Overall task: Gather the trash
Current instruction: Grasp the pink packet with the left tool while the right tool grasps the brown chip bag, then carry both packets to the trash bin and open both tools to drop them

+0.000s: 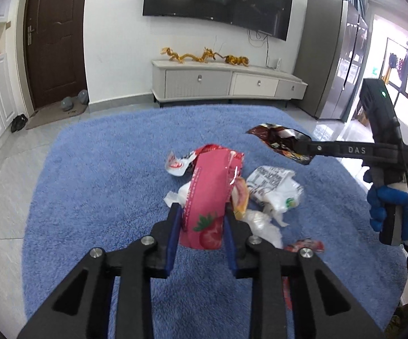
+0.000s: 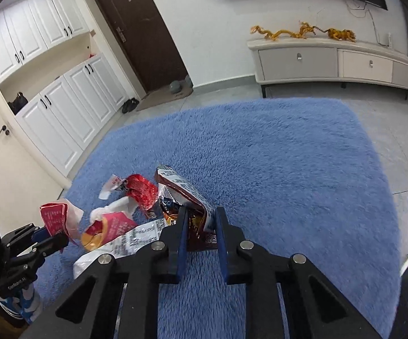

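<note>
- Left gripper [image 1: 202, 214], bottom centre of its own view: jaws clamped on a pink strawberry wrapper [image 1: 209, 195]. Long axis runs near-vertical in frame, up and away from the jaws, top edge toward the TV wall.
- Right gripper [image 2: 199, 217], bottom centre of its view: jaws pinched on the lower end of a dark brown foil packet [image 2: 184, 200]. Long axis tilts up-left in frame, torn silver mouth pointing away from the jaws.
- Rest of the trash pile [image 1: 271, 192] lies mid-frame on the blue rug [image 1: 105, 169]: white printed bags, red wrappers, one red scrap [image 1: 305, 245] lower right.
- Risks, as I judge them:
  - both wrappers are thin and slick, so a fast swing could slip them out;
  - open foil mouth may spill crumbs if tipped down;
  - no bin in view, so drop-off spot unknown.
- Far back: TV cabinet [image 1: 226, 79], brown door [image 1: 54, 36] upper left.
</note>
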`<state>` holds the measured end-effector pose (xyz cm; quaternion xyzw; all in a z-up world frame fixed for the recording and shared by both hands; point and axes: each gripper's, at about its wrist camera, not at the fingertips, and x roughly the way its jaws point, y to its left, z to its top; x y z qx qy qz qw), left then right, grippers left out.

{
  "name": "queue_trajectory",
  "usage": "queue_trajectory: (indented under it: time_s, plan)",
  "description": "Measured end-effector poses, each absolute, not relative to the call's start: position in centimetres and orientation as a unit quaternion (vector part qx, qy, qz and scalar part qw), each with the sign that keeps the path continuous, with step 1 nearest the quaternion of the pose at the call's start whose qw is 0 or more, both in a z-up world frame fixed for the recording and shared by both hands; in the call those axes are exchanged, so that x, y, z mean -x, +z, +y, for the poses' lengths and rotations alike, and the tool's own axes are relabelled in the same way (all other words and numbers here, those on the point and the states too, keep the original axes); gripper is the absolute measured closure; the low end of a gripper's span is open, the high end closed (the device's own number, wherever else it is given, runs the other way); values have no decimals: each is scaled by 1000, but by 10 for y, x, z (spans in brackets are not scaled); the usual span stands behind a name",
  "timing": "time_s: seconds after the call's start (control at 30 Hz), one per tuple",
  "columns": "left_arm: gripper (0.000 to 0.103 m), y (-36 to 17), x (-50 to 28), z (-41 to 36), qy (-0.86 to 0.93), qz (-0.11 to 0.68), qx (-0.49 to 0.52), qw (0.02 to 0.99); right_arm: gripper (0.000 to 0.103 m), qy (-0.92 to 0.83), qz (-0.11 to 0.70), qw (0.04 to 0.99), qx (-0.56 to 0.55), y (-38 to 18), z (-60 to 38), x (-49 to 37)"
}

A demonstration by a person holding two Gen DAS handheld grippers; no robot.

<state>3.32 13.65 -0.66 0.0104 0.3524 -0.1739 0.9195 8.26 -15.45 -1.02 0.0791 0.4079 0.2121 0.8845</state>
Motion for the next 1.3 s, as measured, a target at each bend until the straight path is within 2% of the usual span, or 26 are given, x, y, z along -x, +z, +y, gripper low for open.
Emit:
queue_trajectory:
  time_s: [0.4,0.7,0.77,0.87,1.3]
  plan:
    - [79,58,17,139,-168,293,-16,941,87,206,343,912,-95,54,-168,-16]
    - [87,94,59,120,-186,255,-18,949,87,199,292,930,-99,94,-184,36]
    - [93,97,63,116,-189,251,-16,949,87,196,283,933,-102,100,-189,47]
    - [96,101,70,105,-195,250,-13,948,87,189,271,938,-107,105,-199,63]
    - [98,110,80,47,-226,253,-24,940,87,149,242,947,-152,105,-257,107]
